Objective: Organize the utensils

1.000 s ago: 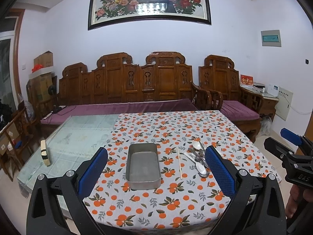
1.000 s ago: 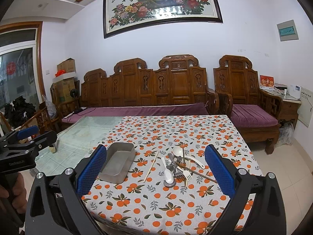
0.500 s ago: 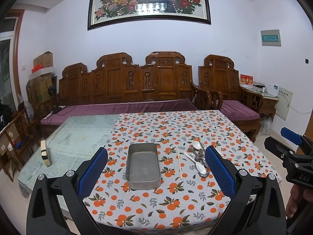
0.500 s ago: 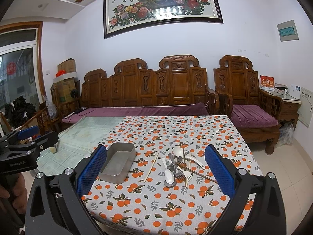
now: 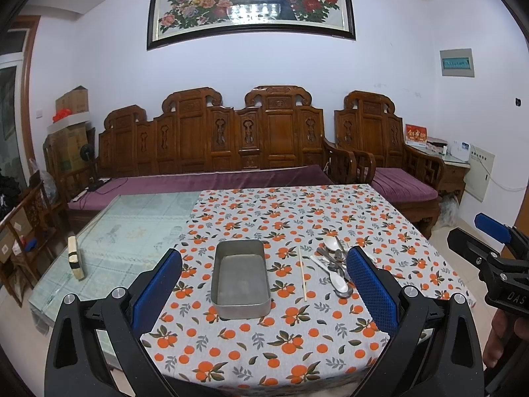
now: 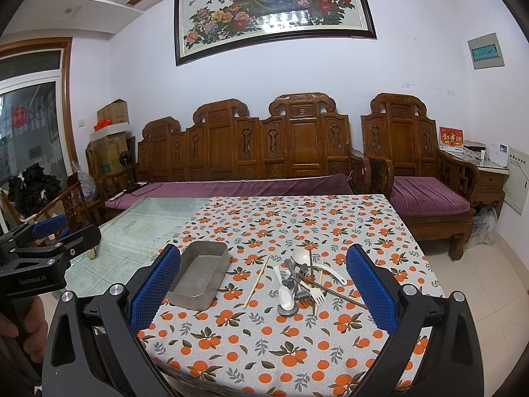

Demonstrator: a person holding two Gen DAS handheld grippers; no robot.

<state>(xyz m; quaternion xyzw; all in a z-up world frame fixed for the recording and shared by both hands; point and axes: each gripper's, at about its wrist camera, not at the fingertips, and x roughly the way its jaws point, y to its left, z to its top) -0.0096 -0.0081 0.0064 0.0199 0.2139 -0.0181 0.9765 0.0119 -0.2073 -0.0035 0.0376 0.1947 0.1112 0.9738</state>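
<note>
Hovering short of the counter [image 5: 125, 231], the left tool [image 5: 264, 278] is gaping wide and gripping nothing, its blue pads framing the tin [image 5: 240, 278], which is sitting empty on the orange-print cloth [image 5: 297, 211]. Just right of the tin a lone chopstick [image 5: 302, 273] is lying flat and apart, and right of that the pile [image 6: 302, 283] of spoons, forks and more chopsticks is lying tangled, pieces crossing and resting on one another. The right tool [image 6: 263, 284] is likewise spreading wide and empty, hanging back from the pile. The risk, as I judge it, is sitting in that tangle: closing on one handle is likely dragging its neighbours along or flicking them toward the cloth's right edge. The thin chopstick, lying flush on soft cloth, is probably slipping from the pads or bunching the cloth, which could shift the tin.
</note>
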